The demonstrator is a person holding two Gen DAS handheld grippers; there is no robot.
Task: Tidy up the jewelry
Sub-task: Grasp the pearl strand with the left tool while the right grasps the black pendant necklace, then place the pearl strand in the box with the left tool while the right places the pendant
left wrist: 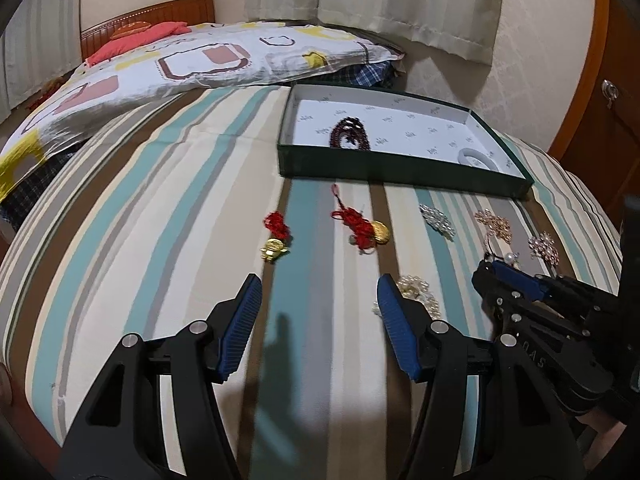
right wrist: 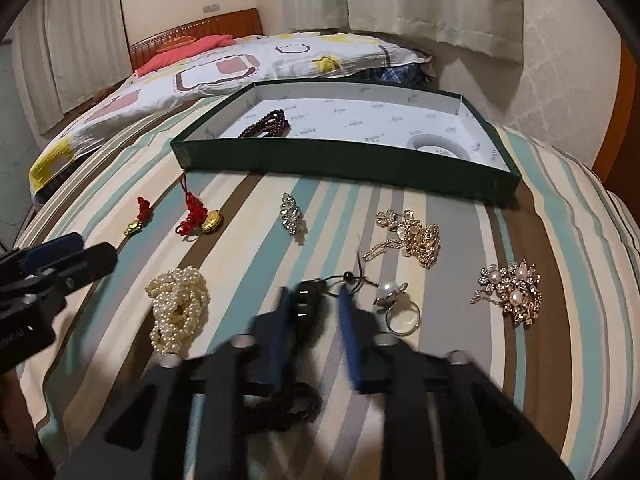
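Pickup step: the right gripper [right wrist: 312, 312] has its fingers around a dark bracelet [right wrist: 305, 300] on the striped bed [right wrist: 120, 360], grip unclear. Left gripper [left wrist: 318, 312] hovers released. Next: lift toward the far green box [right wrist: 340, 162].

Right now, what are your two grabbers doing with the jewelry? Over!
Left gripper open, empty, over the bedspread. Right gripper around the black bead bracelet, grip unclear. Green box ahead holds two pieces. Pearl ring sits close beside the right finger.

Right gripper [right wrist: 312, 312] blurred — its fingers hide most of the dark bracelet [right wrist: 306, 300].
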